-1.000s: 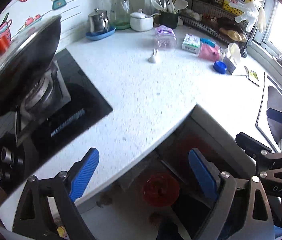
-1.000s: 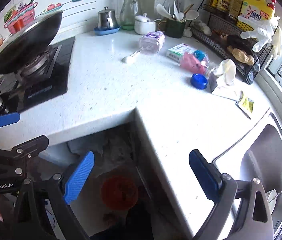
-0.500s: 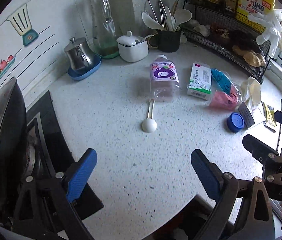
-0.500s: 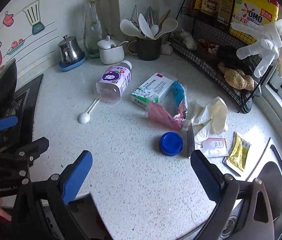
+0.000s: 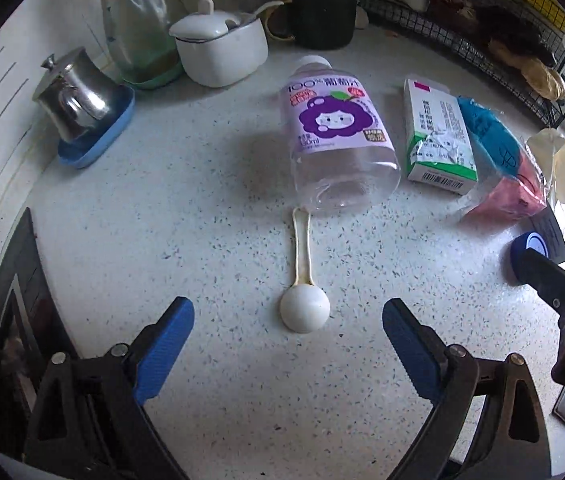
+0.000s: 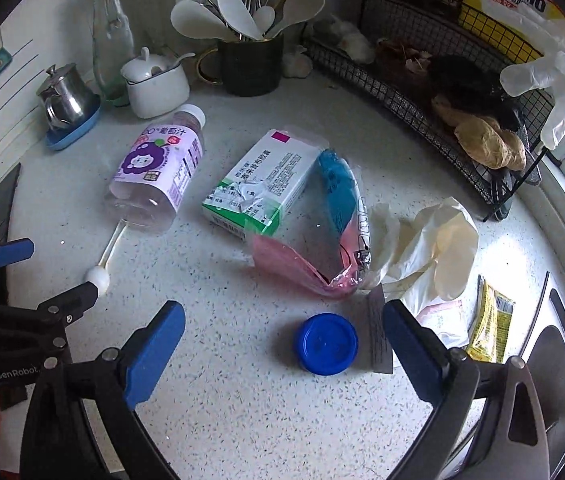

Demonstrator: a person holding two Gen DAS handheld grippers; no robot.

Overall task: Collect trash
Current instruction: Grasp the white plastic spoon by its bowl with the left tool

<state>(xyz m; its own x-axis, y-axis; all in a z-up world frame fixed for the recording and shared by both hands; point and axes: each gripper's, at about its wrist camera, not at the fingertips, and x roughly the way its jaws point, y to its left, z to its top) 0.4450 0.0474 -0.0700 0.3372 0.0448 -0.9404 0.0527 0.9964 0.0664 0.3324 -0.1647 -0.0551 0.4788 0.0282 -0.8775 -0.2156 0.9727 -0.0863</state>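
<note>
White plastic spoon (image 5: 303,284) lies on the speckled counter (image 5: 202,220), its handle tip touching the bottom of the grape juice bottle (image 5: 336,132) lying on its side. Right of the bottle sit a green-and-white box (image 6: 262,184) and a pink-and-blue bag (image 6: 322,236) — a blue cap (image 6: 325,343) lies near the bag. The left gripper (image 5: 288,336) is wide apart around the spoon's bowl, the right gripper (image 6: 282,340) wide apart around the cap — both hold nothing.

One bottle (image 6: 157,168), one box (image 6: 260,182), one spoon (image 5: 303,280), one cap (image 6: 325,343).
</note>
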